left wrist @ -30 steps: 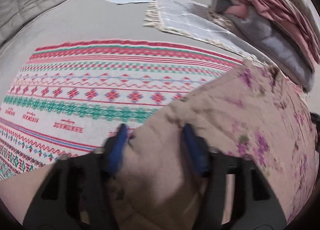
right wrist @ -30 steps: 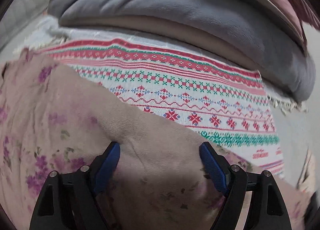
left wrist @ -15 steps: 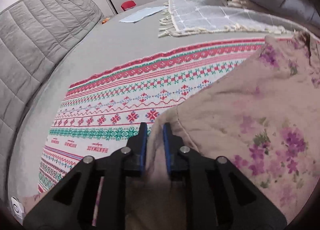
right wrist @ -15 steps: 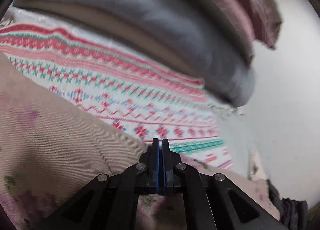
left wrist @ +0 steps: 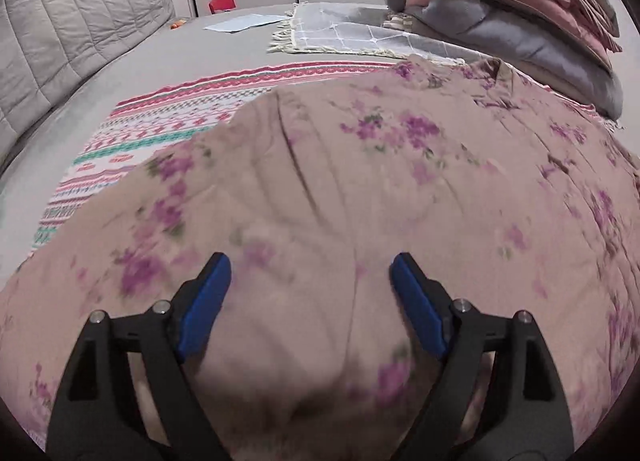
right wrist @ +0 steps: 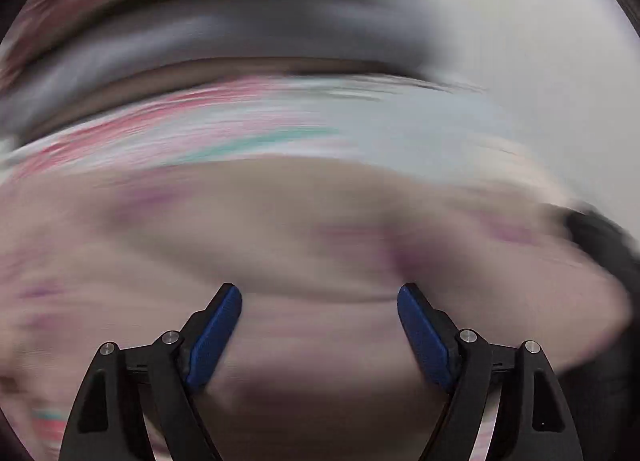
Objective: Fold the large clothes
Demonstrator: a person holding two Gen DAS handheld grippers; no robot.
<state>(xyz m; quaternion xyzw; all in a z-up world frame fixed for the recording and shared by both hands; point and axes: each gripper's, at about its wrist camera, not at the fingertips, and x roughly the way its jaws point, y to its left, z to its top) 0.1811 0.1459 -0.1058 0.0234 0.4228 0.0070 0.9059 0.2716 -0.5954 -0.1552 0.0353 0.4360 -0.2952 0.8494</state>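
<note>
Left gripper hangs low over the floral garment, its 2 fingers spread apart, gripping nothing. Right gripper is spread wide too, its view badly blurred. The garment lies across the patterned cloth on the bed.
</note>
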